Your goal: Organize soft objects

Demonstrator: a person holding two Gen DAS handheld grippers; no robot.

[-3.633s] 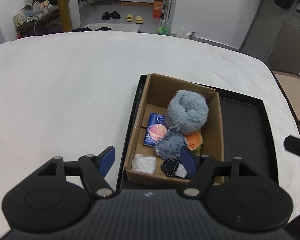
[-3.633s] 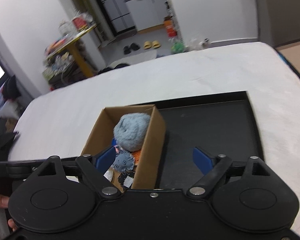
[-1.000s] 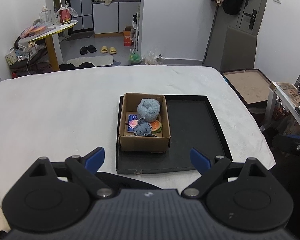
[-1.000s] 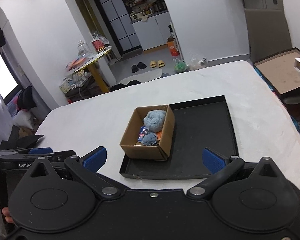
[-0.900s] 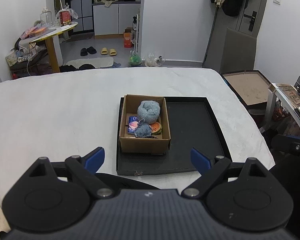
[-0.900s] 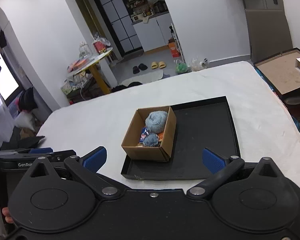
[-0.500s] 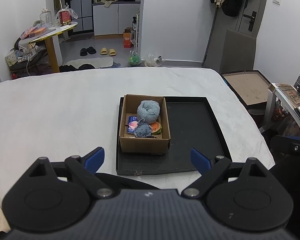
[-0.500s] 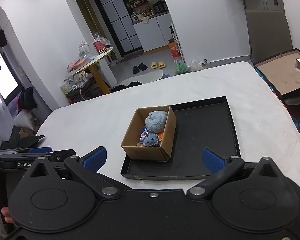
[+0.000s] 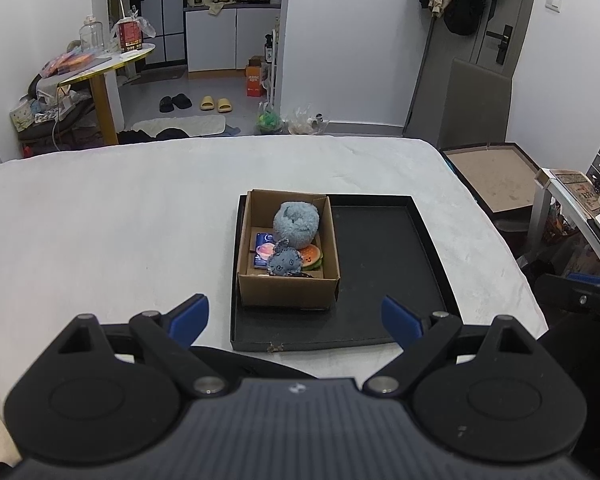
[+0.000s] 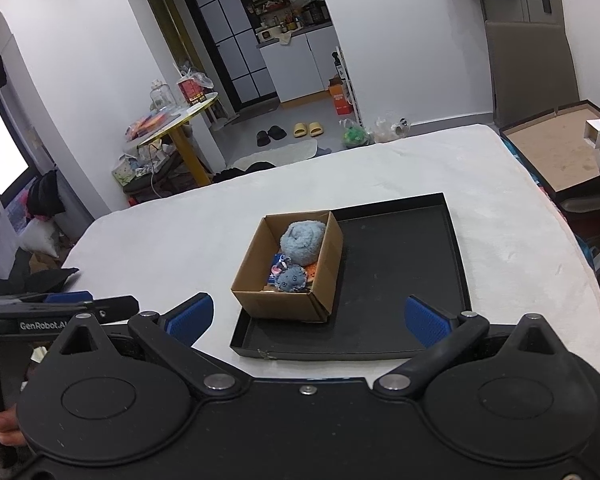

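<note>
Yellow slippers (image 9: 215, 103) beside black slippers (image 9: 175, 102)

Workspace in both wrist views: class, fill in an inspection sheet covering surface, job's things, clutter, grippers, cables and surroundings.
Surface: white cloth-covered table bearing a black tray.
Job's things: cardboard box on the tray's left part, holding a fluffy blue ball, a small blue plush, an orange plush and a blue packet.
Clutter: nothing seen on the table outside the tray.
Grippers: left gripper and right gripper both open, holding nothing, short of the tray.
Cables: nothing seen on the table.
Surroundings: yellow-legged side table, slippers on the floor.
</note>
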